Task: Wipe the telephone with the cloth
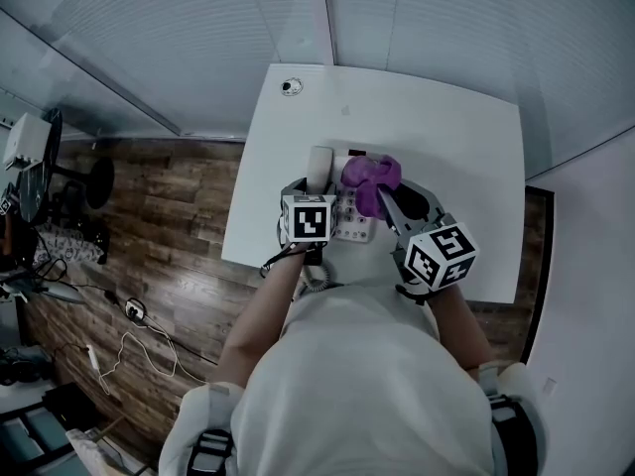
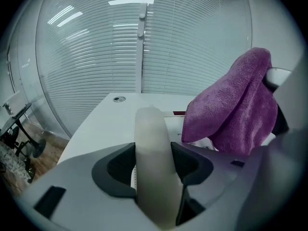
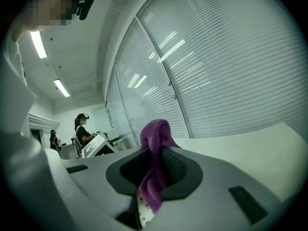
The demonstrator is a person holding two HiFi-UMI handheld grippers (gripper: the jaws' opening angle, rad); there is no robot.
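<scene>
A white telephone (image 1: 354, 228) lies on the white table (image 1: 456, 157) in front of me. Its pale handset (image 1: 319, 165) runs along the phone's left side. My left gripper (image 1: 317, 190) is shut on the handset (image 2: 153, 143), which fills the gap between both pads. Whether the handset is lifted off its cradle I cannot tell. A purple cloth (image 1: 371, 178) hangs bunched over the phone's far right part. My right gripper (image 1: 382, 198) is shut on the cloth (image 3: 155, 172), whose fold stands above the jaws and hangs down between them. Phone keys (image 3: 144, 214) show just below.
The table's left edge (image 1: 238, 196) drops to a wooden floor with cables. A small round fitting (image 1: 290, 87) sits at the table's far left corner. Window blinds (image 2: 144, 42) close off the far side. Two people (image 3: 83, 127) sit at desks in the background.
</scene>
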